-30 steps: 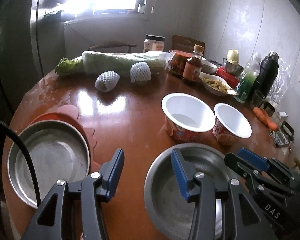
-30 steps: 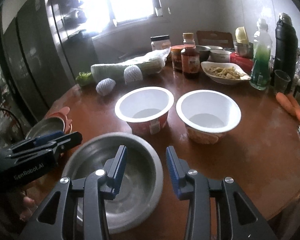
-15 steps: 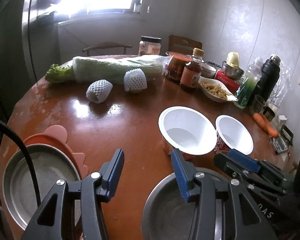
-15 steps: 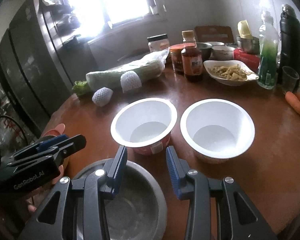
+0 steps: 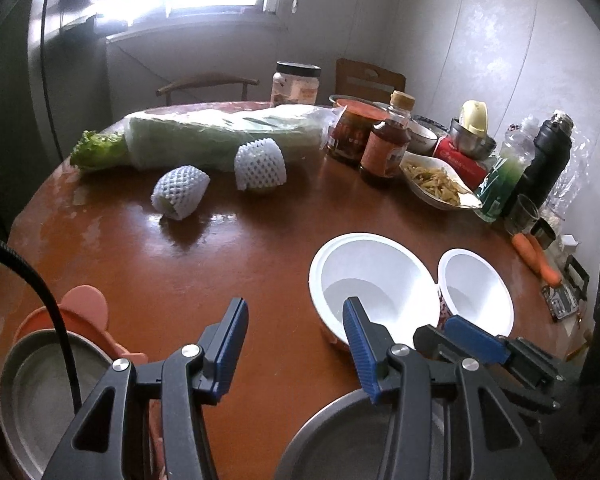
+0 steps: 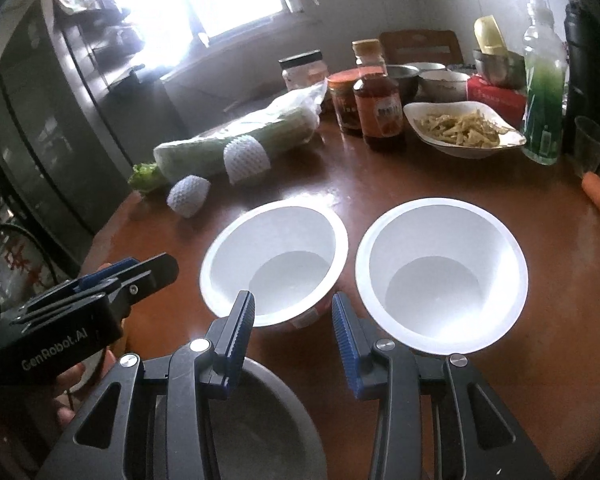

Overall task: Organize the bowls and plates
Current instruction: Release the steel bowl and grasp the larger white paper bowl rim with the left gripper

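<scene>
Two white bowls [image 6: 440, 272] just beyond the right hand-held gripper [image 6: 294, 320] (jaws parted, empty).

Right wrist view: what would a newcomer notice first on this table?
Two empty white paper bowls stand side by side on the brown round table, just ahead of the right gripper. Behind them lie a long wrapped cabbage and a white dish of food.

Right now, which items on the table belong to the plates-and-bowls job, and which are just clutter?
Job:
two white paper bowls
steel bowl
steel plate on an orange mat

Clutter:
wrapped cabbage
two foam-netted fruits
sauce bottle
carrots
black flask
</scene>
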The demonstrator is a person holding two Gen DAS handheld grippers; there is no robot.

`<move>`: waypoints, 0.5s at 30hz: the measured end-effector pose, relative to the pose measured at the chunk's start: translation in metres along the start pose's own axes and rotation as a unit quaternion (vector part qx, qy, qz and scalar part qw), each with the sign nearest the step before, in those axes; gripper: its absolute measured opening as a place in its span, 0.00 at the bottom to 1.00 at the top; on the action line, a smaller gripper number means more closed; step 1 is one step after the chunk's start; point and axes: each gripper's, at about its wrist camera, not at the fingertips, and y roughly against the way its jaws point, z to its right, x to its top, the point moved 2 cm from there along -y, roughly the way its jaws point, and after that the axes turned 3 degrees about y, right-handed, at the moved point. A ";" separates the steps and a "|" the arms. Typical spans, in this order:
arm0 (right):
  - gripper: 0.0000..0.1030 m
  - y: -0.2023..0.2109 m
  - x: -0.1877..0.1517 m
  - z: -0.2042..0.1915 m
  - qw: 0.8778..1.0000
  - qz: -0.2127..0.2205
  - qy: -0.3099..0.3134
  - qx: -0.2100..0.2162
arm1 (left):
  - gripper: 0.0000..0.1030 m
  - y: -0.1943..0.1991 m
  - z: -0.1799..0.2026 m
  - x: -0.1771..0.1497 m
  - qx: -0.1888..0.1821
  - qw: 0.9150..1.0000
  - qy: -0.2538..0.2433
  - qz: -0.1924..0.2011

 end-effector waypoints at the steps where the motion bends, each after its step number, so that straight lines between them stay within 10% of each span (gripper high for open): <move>1: 0.40 -0.002 0.001 0.001 1.000 -0.003 0.000 0.001 | 0.48 -0.002 0.000 0.001 0.001 1.000 0.001 -0.002; 15: 0.40 -0.019 0.015 0.004 1.000 -0.016 0.011 -0.004 | 0.48 -0.034 0.006 0.013 -0.009 0.999 0.013 -0.032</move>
